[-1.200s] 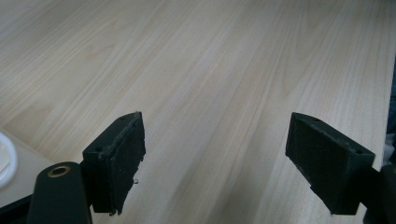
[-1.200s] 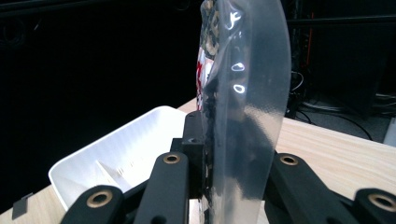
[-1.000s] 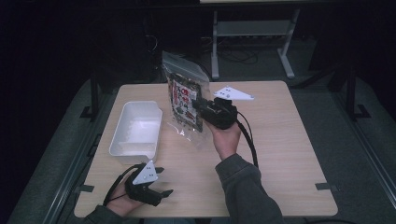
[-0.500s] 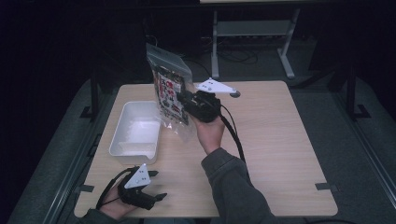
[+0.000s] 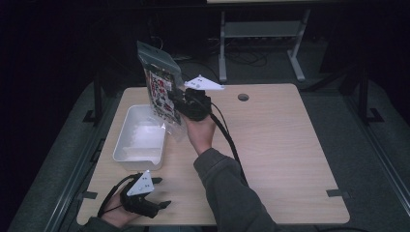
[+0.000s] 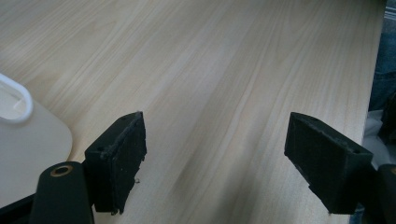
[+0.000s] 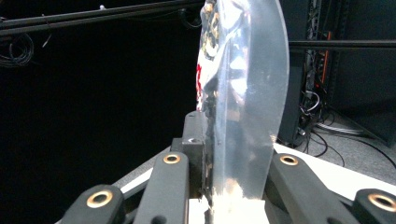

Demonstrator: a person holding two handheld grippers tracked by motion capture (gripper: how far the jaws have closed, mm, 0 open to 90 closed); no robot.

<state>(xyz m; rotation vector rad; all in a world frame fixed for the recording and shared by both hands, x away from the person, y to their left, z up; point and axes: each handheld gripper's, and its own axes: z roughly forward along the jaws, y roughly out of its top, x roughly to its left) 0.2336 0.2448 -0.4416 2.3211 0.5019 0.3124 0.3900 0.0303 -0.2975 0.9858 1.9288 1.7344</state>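
A clear plastic bag (image 5: 162,87) with a printed red, white and black insert is held upright in the air over the right edge of the white tray (image 5: 126,145). My right gripper (image 5: 180,104) is shut on the bag's edge; in the right gripper view the bag (image 7: 243,102) rises edge-on between the closed jaws. My left gripper (image 5: 157,193) rests near the table's front left corner, behind the tray's near end. In the left gripper view its jaws stand wide apart over bare wood, and its fingers (image 6: 119,161) hold nothing.
The wooden table (image 5: 290,145) has a round cable hole (image 5: 243,97) at the back. The tray's rim (image 6: 16,100) shows at the left of the left gripper view. A metal stand (image 5: 261,34) and cables lie on the dark floor beyond the table.
The right gripper has carried the bag leftward, from the table's middle to above the tray's right edge. The left gripper has shifted slightly left near the front edge.
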